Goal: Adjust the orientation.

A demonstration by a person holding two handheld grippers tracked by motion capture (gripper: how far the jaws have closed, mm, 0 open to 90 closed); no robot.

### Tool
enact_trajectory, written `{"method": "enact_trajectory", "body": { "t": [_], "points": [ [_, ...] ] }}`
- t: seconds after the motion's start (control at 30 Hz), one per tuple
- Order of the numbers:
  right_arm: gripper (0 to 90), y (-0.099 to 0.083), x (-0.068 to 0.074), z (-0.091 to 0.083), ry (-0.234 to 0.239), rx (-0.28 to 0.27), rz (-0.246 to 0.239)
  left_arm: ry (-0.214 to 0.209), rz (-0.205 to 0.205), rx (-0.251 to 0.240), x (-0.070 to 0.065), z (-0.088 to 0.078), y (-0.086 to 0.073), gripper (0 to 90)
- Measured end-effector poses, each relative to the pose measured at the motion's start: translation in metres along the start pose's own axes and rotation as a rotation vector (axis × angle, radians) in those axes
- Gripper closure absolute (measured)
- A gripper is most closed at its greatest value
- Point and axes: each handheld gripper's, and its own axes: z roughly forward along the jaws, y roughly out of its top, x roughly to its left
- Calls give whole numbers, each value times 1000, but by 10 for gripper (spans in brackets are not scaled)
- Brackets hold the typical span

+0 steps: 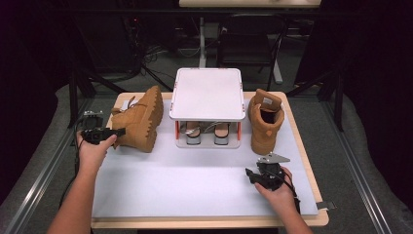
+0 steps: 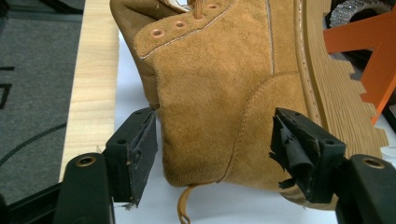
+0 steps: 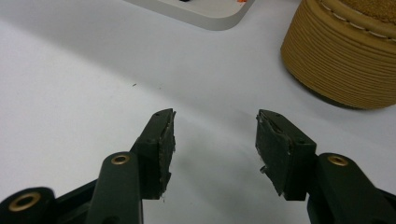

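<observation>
My left gripper (image 1: 118,131) sits at the heel of a tan boot (image 1: 141,119) lying on its side on the white table (image 1: 195,180), left of a small white shoe rack (image 1: 208,108). In the left gripper view the jaws stand apart on either side of the boot's heel (image 2: 219,116), the left pad at its edge, the right clear. My right gripper (image 1: 250,174) rests near the table's front right, jaws apart and empty. A second boot (image 1: 265,122) stands upright right of the rack.

Wooden-edged table (image 1: 302,146), white mat (image 1: 195,180), tipped tan boot (image 1: 141,119), upright boot (image 1: 265,122), white rack (image 1: 207,95)
</observation>
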Motion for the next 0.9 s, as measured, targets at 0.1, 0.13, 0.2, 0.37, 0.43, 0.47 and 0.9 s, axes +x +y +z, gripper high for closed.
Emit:
{"method": "enact_trajectory", "body": {
  "t": [0.1, 0.13, 0.2, 0.37, 0.43, 0.47, 0.9],
  "points": [
    [468, 0, 0, 0, 0, 0, -2, -3, -15, 0, 1, 3, 2, 314],
    [468, 0, 1, 1, 0, -3, 2, -3, -17, 4, 2, 4, 2, 313],
    [468, 0, 1, 0, 2, 0, 1, 0, -26, 25, 3, 8, 3, 314],
    [468, 0, 1, 1, 0, 2, -5, 0, -37, 24, 4, 13, 6, 313],
    [468, 0, 1, 1, 0, 2, -2, -8, -44, 21, 4, 14, 6, 314],
    [468, 0, 1, 1, 1, 2, -2, -8, -44, 21, 5, 14, 7, 314],
    [468, 0, 2, 2, 11, 3, 1, -30, -58, 39, 4, 16, 13, 351]
  ]
}}
